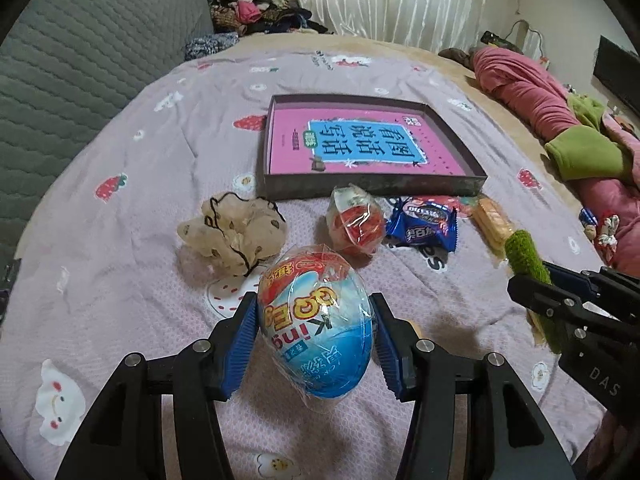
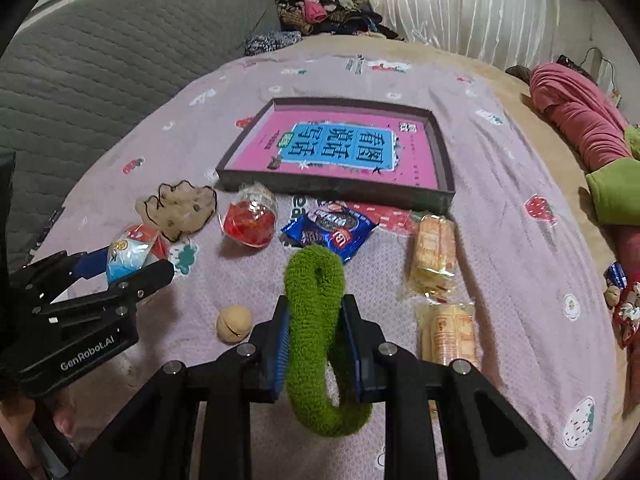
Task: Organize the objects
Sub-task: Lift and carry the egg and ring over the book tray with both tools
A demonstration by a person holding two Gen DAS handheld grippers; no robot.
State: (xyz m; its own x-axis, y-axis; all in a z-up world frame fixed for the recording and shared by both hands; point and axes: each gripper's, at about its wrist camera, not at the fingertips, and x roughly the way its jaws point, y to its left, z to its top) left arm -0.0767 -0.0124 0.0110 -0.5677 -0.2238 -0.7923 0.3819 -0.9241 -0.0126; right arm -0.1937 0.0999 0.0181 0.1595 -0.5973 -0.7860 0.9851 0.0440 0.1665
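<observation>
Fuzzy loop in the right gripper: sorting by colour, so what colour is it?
Green fuzzy loop; right wrist view.

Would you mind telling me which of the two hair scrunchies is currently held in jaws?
The fuzzy green scrunchie, clamped in the right gripper. The beige dotted scrunchie lies loose on the bedspread, nothing touching it.

We find both tools alike. The left gripper has black angular arms, round silver screws and ribbed blue pads. The right gripper matches it, blue pads included. White lettering marks each body: "GenRobot.AI" on the left, "DAS" on the right.
</observation>
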